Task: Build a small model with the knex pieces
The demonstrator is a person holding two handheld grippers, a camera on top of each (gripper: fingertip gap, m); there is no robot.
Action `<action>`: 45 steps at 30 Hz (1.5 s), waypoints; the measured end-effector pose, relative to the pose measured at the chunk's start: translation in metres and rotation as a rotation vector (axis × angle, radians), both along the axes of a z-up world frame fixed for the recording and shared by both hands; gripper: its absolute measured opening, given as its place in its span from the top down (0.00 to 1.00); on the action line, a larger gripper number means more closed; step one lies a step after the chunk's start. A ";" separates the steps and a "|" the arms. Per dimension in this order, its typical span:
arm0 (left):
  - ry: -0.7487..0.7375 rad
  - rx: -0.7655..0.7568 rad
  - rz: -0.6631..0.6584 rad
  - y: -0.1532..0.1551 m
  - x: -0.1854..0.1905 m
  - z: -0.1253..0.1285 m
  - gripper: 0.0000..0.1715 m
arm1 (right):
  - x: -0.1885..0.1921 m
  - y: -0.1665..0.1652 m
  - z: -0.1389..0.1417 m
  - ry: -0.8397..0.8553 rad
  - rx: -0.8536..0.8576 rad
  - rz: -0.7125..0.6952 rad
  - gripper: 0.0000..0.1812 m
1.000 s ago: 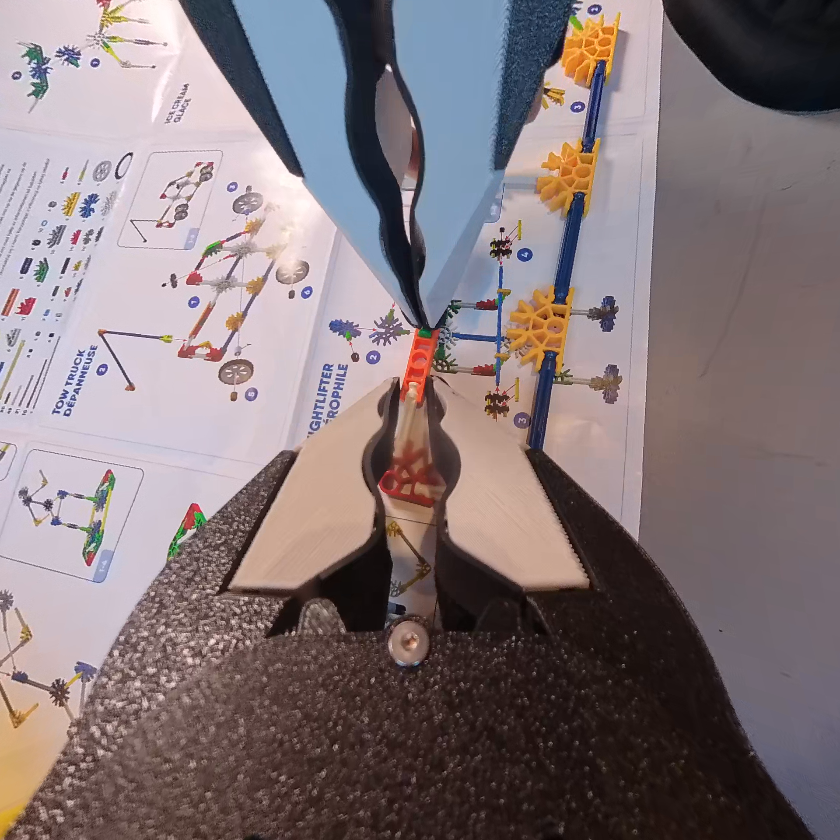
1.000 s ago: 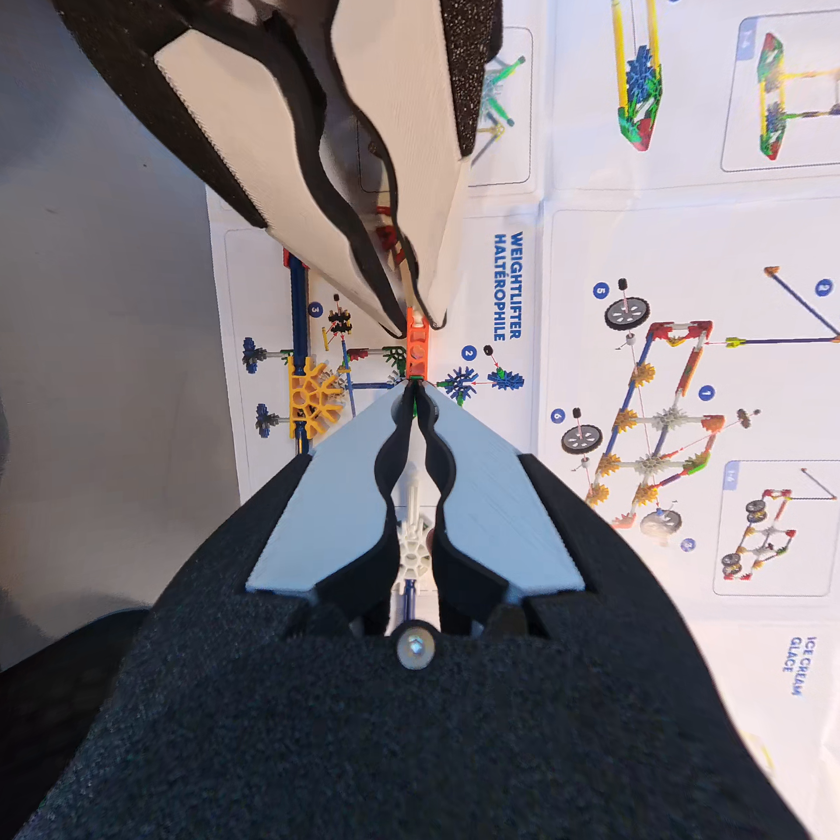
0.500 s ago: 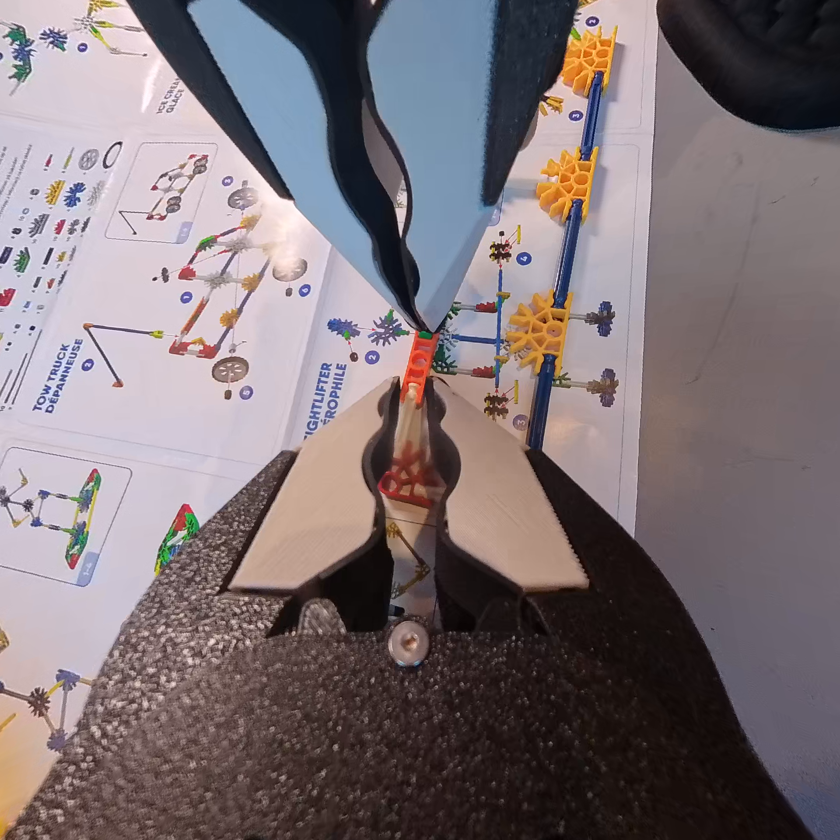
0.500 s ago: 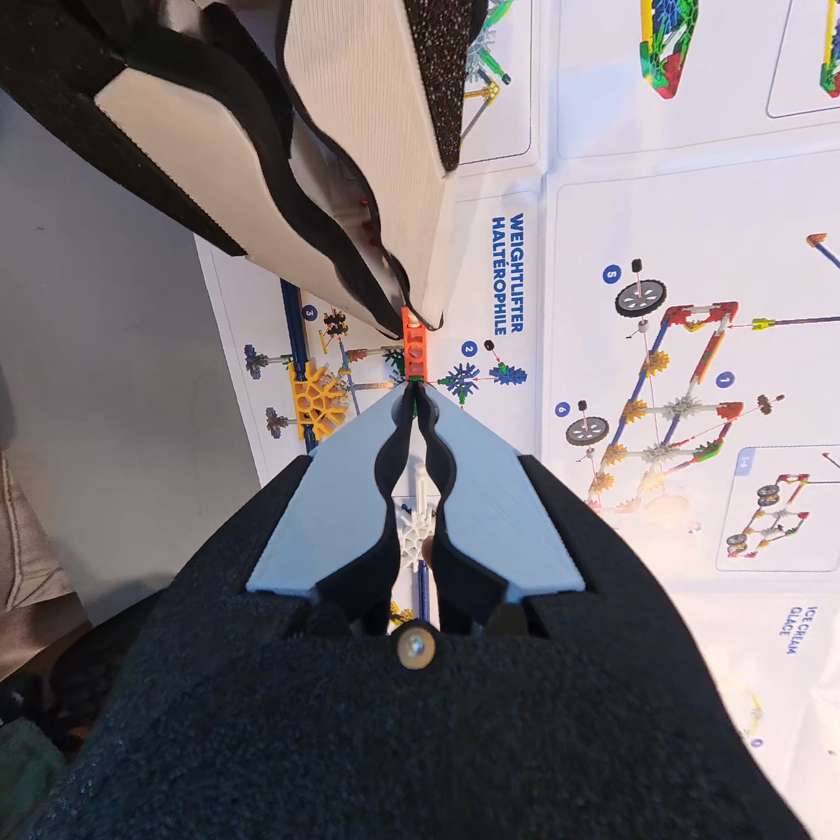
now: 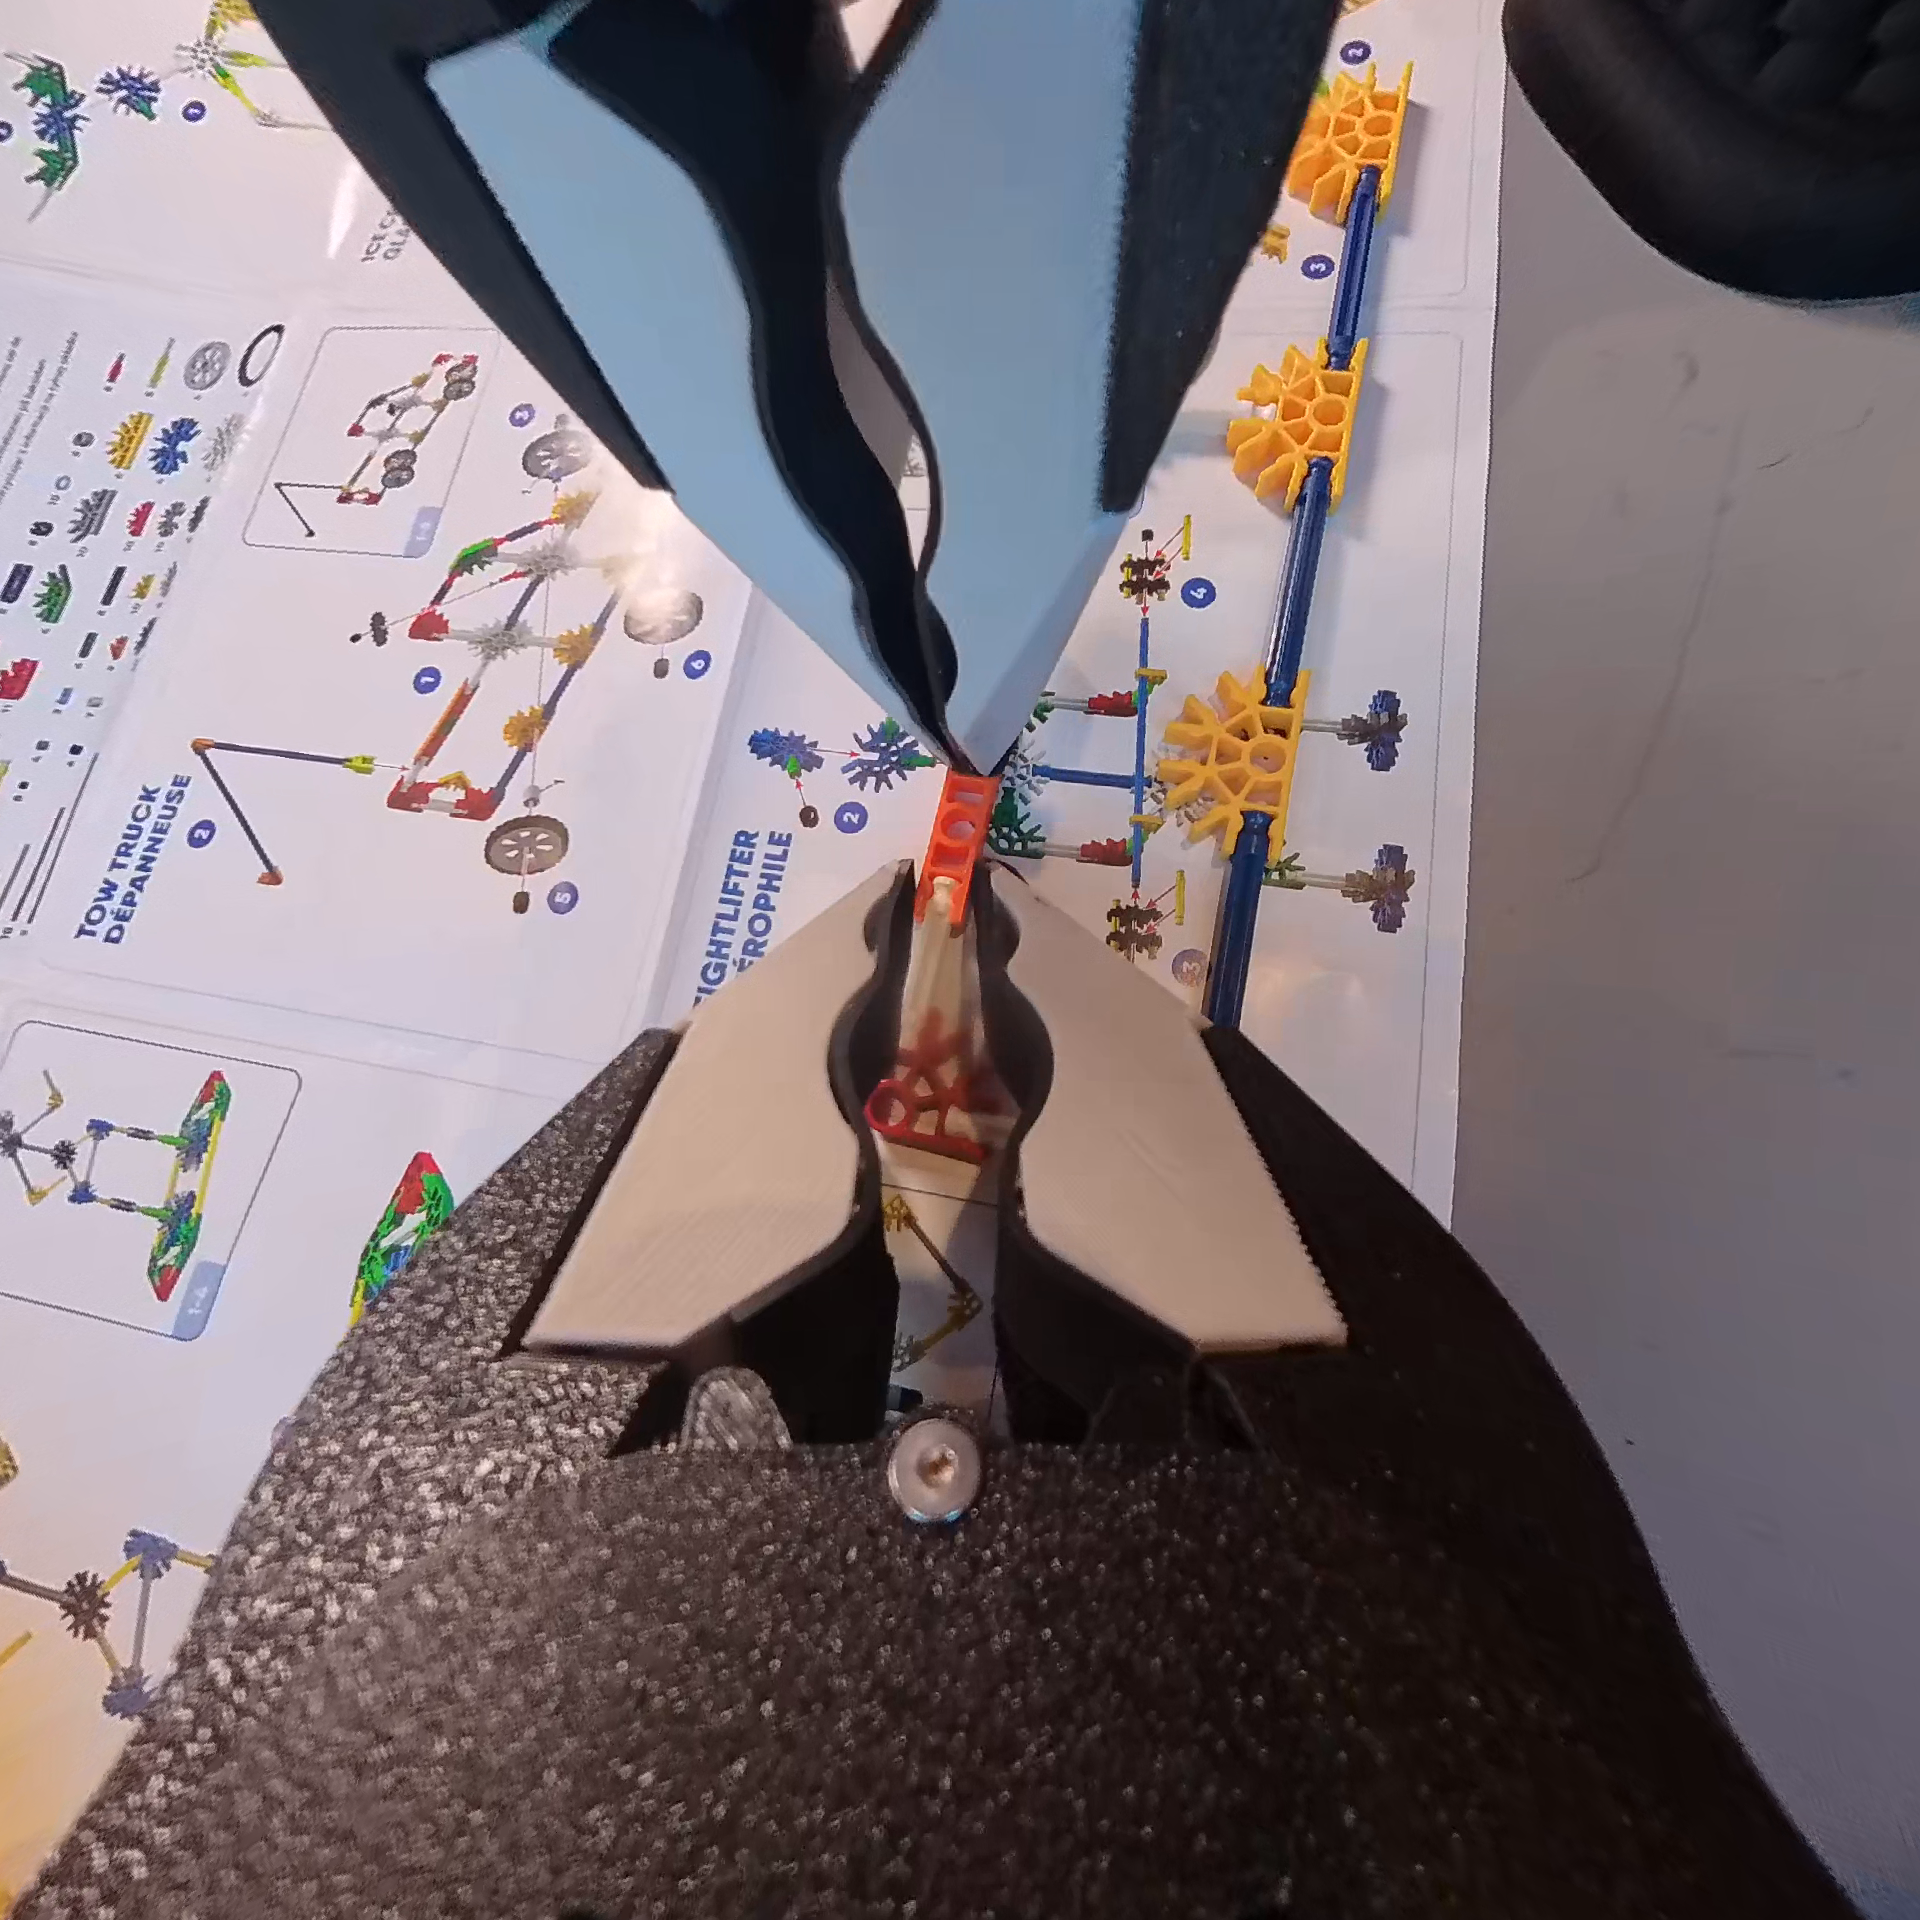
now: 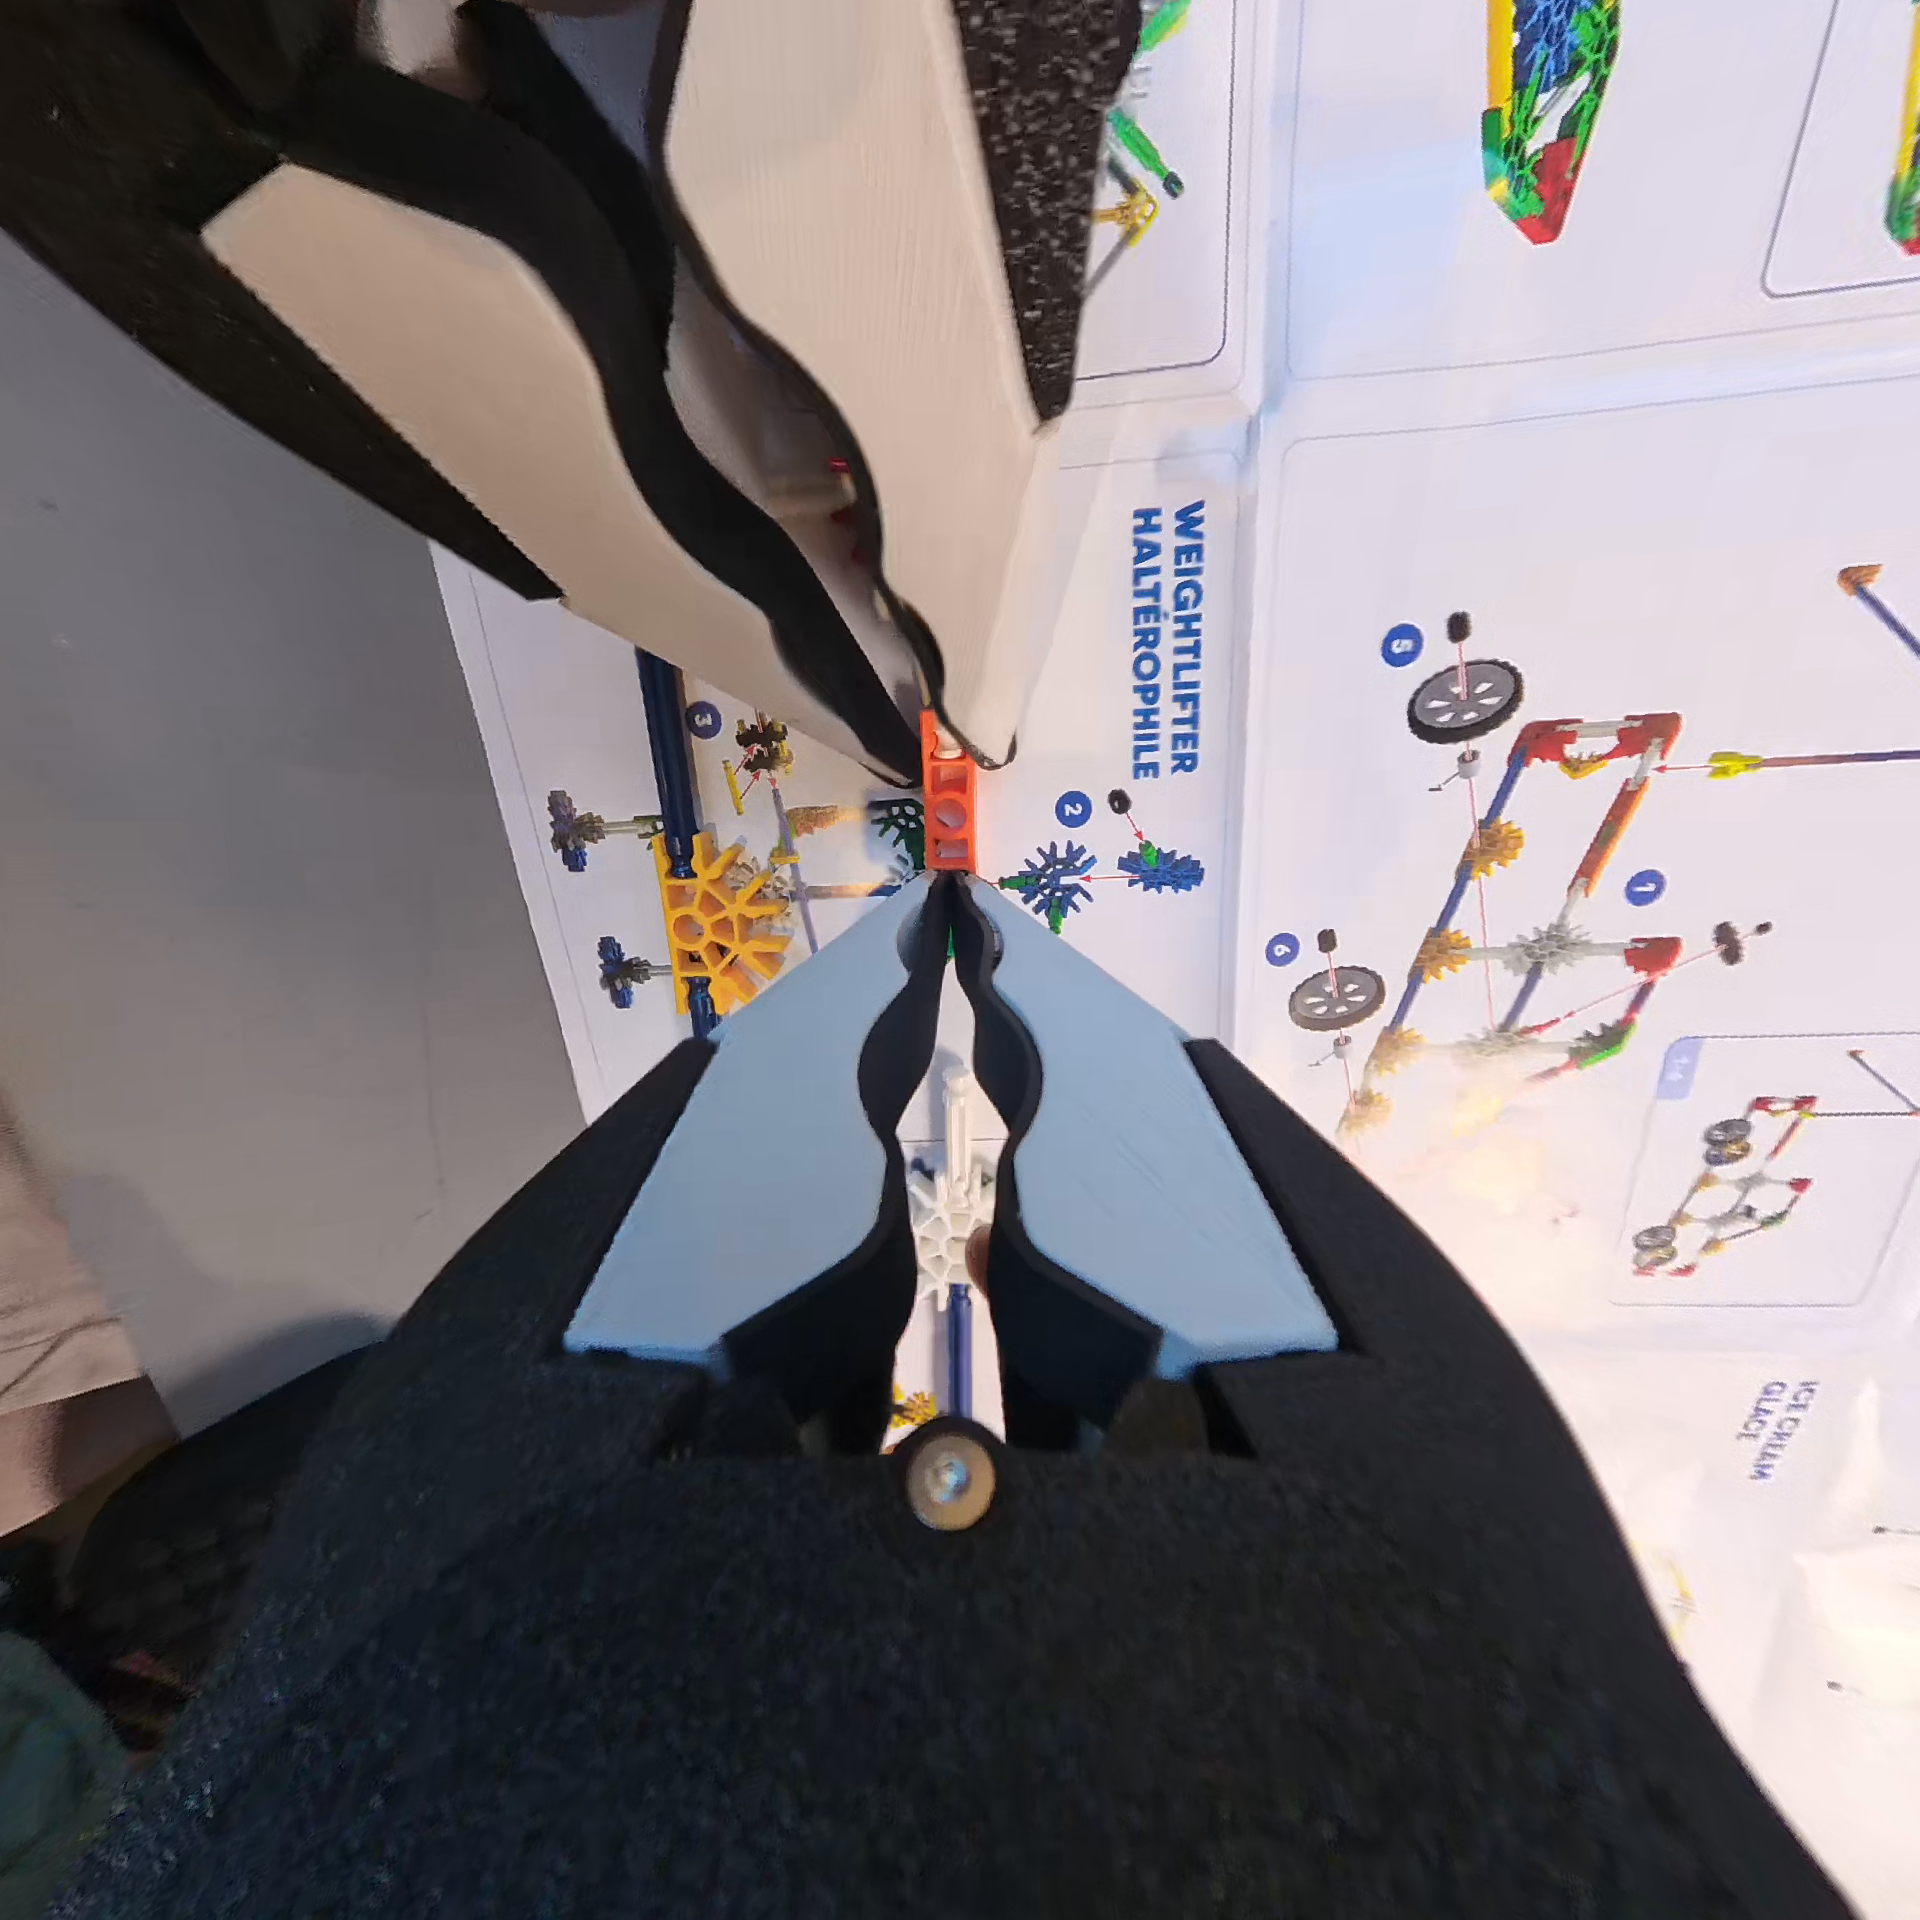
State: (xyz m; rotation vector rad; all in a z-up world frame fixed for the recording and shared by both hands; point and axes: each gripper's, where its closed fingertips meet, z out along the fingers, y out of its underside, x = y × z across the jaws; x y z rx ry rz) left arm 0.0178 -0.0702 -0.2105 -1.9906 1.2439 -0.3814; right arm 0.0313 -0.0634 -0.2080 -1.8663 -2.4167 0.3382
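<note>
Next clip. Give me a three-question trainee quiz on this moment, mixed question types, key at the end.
1. True or false: the orange connector sits between the tips of the left tool and the right tool.
2. What lies under both tools? A) a printed sheet B) a tray C) a cloth
3. Fill in: the rod gripped by the left tool carries a ___ connector at its rear end.

Key: 1 true; 2 A; 3 red.
</note>
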 end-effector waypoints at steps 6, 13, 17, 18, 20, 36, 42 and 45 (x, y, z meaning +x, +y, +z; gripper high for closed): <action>0.012 0.018 0.001 0.000 0.000 0.000 0.95 | 0.008 0.001 0.011 0.250 0.054 -0.014 0.95; 0.015 0.024 0.001 0.000 0.000 0.000 0.95 | 0.027 0.004 0.029 0.575 0.016 -0.189 0.87; 0.030 0.048 -0.002 0.000 0.000 0.000 0.95 | 0.031 0.007 0.025 0.624 0.031 -0.200 0.87; 0.037 0.060 -0.005 -0.001 0.000 0.000 0.95 | 0.030 0.007 0.024 0.623 0.030 -0.189 0.87; 0.050 0.094 -0.023 -0.003 0.001 0.002 0.95 | 0.028 0.007 0.022 0.607 0.023 -0.157 0.87; 0.103 0.423 -0.067 -0.006 0.004 0.029 0.95 | 0.002 -0.007 0.022 0.699 0.134 0.024 0.94; 0.111 0.443 -0.070 -0.006 0.003 0.030 0.95 | 0.000 -0.007 0.023 0.714 0.150 0.039 0.95; 0.112 0.439 -0.070 -0.006 0.002 0.029 0.95 | 0.000 -0.006 0.022 0.714 0.151 0.041 0.95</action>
